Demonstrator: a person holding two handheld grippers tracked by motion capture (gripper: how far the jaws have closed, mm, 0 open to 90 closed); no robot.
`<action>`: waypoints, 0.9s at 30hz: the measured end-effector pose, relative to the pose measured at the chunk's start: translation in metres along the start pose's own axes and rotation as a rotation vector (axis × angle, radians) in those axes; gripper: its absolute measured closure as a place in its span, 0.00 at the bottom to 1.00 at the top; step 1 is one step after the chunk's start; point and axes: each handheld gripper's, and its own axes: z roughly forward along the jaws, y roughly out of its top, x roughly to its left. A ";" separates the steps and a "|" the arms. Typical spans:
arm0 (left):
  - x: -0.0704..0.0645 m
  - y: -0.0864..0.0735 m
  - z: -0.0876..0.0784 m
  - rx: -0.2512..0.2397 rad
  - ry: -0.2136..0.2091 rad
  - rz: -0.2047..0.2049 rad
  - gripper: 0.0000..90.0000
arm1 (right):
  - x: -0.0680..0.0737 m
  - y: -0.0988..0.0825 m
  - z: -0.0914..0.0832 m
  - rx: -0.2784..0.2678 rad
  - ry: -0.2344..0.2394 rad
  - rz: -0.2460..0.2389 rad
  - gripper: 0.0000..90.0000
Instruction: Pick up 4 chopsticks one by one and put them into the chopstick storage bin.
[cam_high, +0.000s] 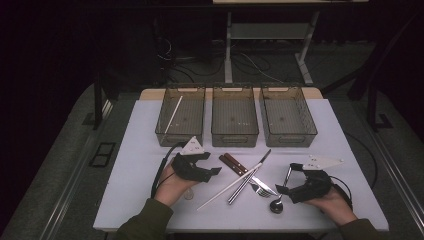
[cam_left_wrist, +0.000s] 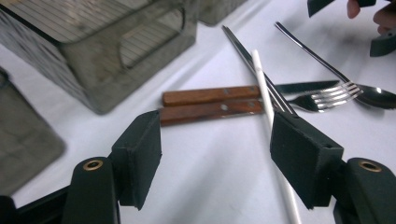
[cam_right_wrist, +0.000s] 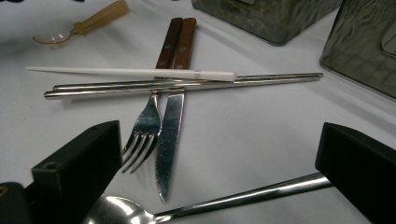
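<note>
1. The fork (cam_right_wrist: 142, 126), knife (cam_right_wrist: 169, 140) and spoon (cam_right_wrist: 116, 211) are glossy polished metal; the knife and fork carry smooth brown wooden handles (cam_left_wrist: 210, 103).
2. The 2 steel chopsticks (cam_right_wrist: 177, 85) shine, with ridged tips.
3. The white chopstick (cam_right_wrist: 130, 72) looks matt plastic.
4. The 3 bins (cam_high: 234, 116) are smoky translucent plastic.
5. The table (cam_high: 150, 190) is matt white.
6. The left gripper (cam_left_wrist: 215, 149) has matt black pads.

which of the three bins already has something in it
The left bin: a white chopstick lies slanted inside it. The middle bin and right bin look empty.
</note>
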 end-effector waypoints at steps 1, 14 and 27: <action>-0.001 -0.001 0.001 0.014 -0.003 0.006 0.36 | 0.001 0.000 0.000 0.005 -0.003 -0.001 0.01; -0.012 -0.002 0.014 0.022 -0.061 0.022 0.39 | 0.004 -0.004 0.000 0.019 -0.017 -0.012 0.01; -0.025 -0.002 0.029 0.064 -0.105 0.014 0.58 | 0.003 -0.004 -0.002 0.016 -0.023 -0.013 0.01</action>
